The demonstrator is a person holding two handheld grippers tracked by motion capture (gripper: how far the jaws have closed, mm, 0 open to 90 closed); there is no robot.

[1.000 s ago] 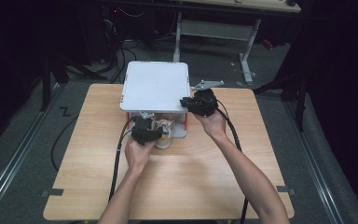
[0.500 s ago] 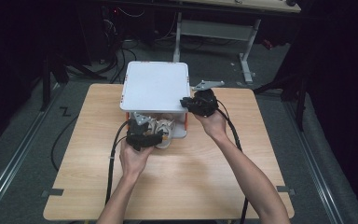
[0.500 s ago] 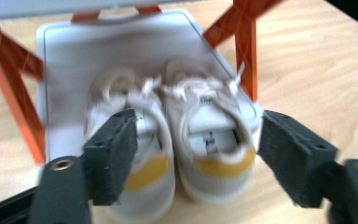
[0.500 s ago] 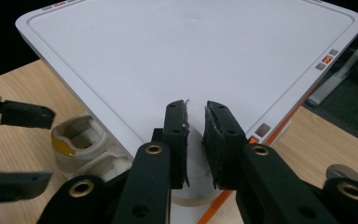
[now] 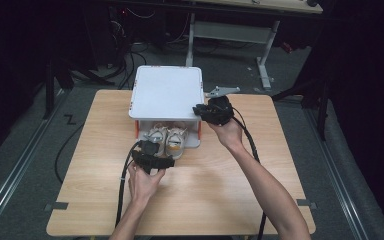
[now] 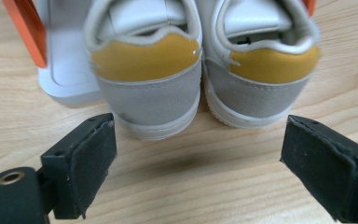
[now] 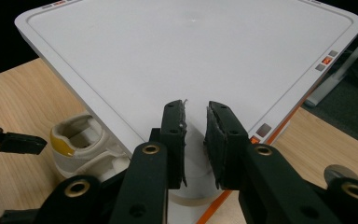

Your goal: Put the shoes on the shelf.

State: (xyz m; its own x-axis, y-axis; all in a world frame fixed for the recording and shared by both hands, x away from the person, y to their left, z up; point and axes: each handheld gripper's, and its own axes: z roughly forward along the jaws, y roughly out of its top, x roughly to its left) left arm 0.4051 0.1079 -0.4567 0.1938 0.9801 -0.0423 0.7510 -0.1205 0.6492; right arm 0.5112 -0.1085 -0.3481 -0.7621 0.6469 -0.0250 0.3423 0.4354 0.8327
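A pair of white and grey shoes with yellow heel tabs (image 5: 167,139) (image 6: 149,70) pokes heels-first out of the open front of a white box (image 5: 167,92) (image 7: 191,46). My left gripper (image 5: 154,152) (image 6: 198,135) stands open just in front of the heels. Its jaws have just been opening, and nothing lies between the pads. My right gripper (image 5: 203,111) (image 7: 196,112) is shut to a slim gap over the front right corner of the box's flat top. One shoe (image 7: 79,140) shows below that top.
The box stands at the back middle of a wooden table (image 5: 220,200). An orange strip (image 6: 25,28) and a white panel (image 6: 65,74) of the box's front lie left of the shoes. Black cables trail from both grippers. A desk frame (image 5: 230,30) stands behind.
My left gripper has let go of the shoes, opened wide and drawn back toward the person. The right gripper has stayed at the box's corner.
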